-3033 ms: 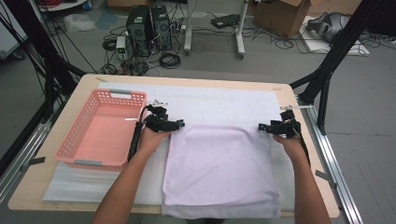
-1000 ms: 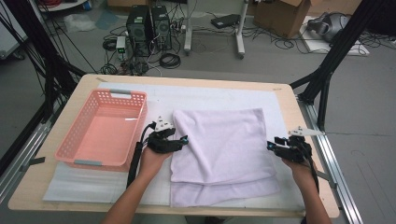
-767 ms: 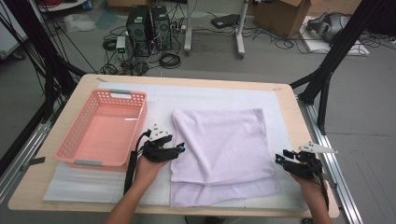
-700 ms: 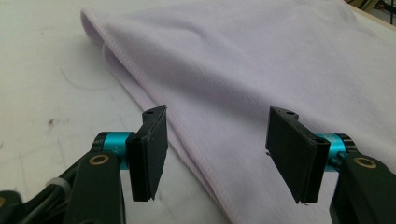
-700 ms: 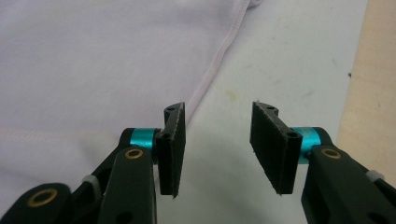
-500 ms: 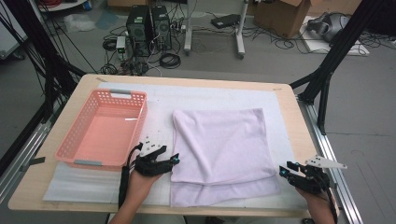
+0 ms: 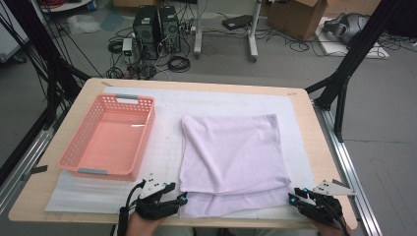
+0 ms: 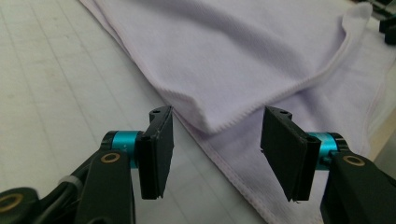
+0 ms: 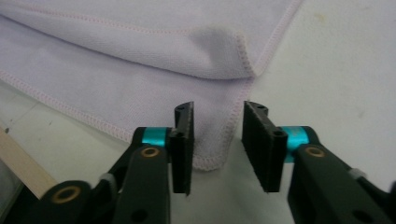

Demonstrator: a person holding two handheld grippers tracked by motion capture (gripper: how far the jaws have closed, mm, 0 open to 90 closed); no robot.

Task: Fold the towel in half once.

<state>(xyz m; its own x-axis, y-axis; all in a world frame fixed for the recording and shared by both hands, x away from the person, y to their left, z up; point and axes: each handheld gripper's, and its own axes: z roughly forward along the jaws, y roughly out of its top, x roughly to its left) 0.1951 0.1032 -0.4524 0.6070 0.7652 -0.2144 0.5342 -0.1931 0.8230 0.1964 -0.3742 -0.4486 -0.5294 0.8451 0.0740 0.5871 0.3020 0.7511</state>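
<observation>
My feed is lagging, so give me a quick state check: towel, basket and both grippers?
towel: folded over, lower layer sticking out at the near edge
basket: upright, empty
left gripper: open, jaws just closing, towel's near corner between them
right gripper: open, jaws just closing over towel's other near corner

The high view looks forward and down from above the table's near side. Both gripper views sit low and close at the folded lilac terry towel (image 7: 231, 152)'s near corners, which the high view shares.

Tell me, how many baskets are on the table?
1. The pink plastic basket sits on the table's left side, left of the folded lilac towel.
</observation>
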